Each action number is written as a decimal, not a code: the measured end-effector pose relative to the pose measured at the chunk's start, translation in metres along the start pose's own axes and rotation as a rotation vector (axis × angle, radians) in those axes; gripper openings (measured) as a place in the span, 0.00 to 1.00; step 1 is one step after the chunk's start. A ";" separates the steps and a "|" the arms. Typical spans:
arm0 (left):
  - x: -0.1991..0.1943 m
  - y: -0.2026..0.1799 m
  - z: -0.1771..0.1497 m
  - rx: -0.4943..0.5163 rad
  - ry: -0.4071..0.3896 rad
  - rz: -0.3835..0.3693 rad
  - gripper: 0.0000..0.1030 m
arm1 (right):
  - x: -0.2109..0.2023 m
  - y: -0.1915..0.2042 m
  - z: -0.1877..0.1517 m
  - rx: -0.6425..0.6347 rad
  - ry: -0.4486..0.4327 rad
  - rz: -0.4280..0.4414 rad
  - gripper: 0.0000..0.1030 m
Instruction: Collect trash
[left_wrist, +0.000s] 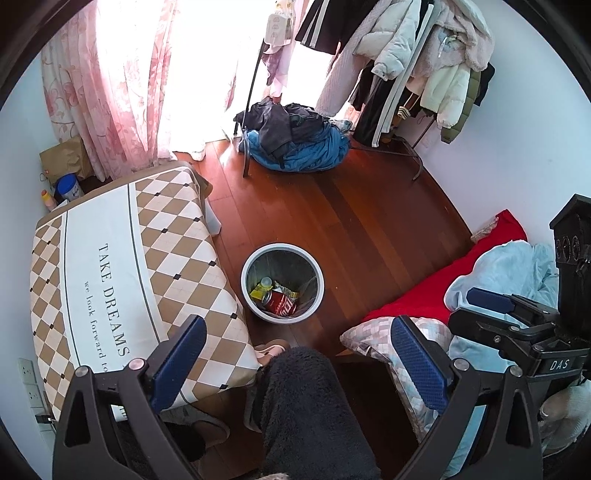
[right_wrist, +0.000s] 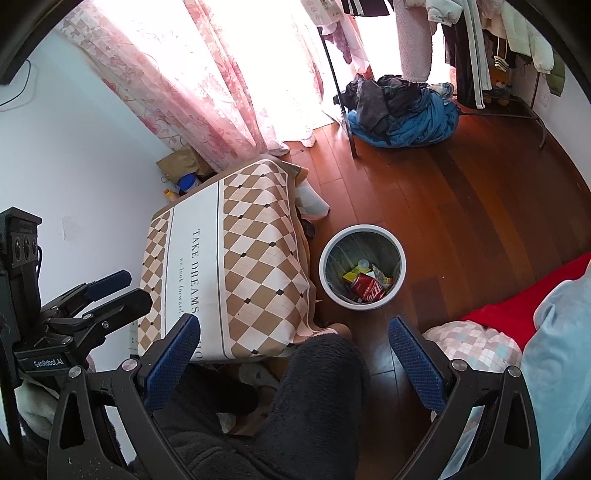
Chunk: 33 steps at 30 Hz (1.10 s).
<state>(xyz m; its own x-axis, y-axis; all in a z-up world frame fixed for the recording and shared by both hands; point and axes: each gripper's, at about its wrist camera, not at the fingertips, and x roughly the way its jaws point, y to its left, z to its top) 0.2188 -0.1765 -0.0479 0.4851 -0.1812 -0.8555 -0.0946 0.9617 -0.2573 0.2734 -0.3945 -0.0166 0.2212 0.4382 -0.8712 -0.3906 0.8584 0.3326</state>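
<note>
A round white-rimmed trash bin (left_wrist: 245, 288) (right_wrist: 323, 271) stands on the wooden floor beside the table. Inside it lie a red soda can (left_wrist: 281, 305) (right_wrist: 368, 290), a yellow wrapper (left_wrist: 258, 293) (right_wrist: 351, 276) and a small clear bottle (left_wrist: 266, 283) (right_wrist: 363, 264). My left gripper (left_wrist: 298, 334) hangs open above the person's dark fleece leg (left_wrist: 306, 406), short of the bin, with nothing between its blue pads. My right gripper (right_wrist: 293, 332) is also open and empty, high over the same leg (right_wrist: 314, 398). Each gripper shows at the edge of the other's view, right gripper (left_wrist: 495, 306) and left gripper (right_wrist: 114, 291).
A low table with a brown-and-white diamond cloth (left_wrist: 122, 266) (right_wrist: 229, 258) sits left of the bin. A bed with red sheet (left_wrist: 443, 280), light-blue blanket (right_wrist: 554, 350) and checked pillow (left_wrist: 373, 336) lies right. A blue clothes pile (left_wrist: 295, 140) and a coat rack (left_wrist: 417, 66) stand by the pink curtains (left_wrist: 110, 81).
</note>
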 end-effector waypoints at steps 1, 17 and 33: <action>0.001 0.000 -0.001 0.000 0.001 0.000 0.99 | 0.000 0.000 0.000 0.001 0.000 0.001 1.00; 0.002 -0.002 -0.001 -0.001 -0.001 0.000 0.99 | 0.002 0.001 0.000 -0.010 0.007 -0.003 1.00; 0.002 0.001 -0.001 0.013 -0.004 0.000 1.00 | 0.004 0.001 -0.002 -0.016 0.014 -0.005 1.00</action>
<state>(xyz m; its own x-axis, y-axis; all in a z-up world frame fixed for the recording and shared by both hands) 0.2189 -0.1765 -0.0501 0.4884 -0.1802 -0.8538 -0.0830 0.9644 -0.2510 0.2724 -0.3920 -0.0208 0.2111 0.4297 -0.8779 -0.4034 0.8564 0.3222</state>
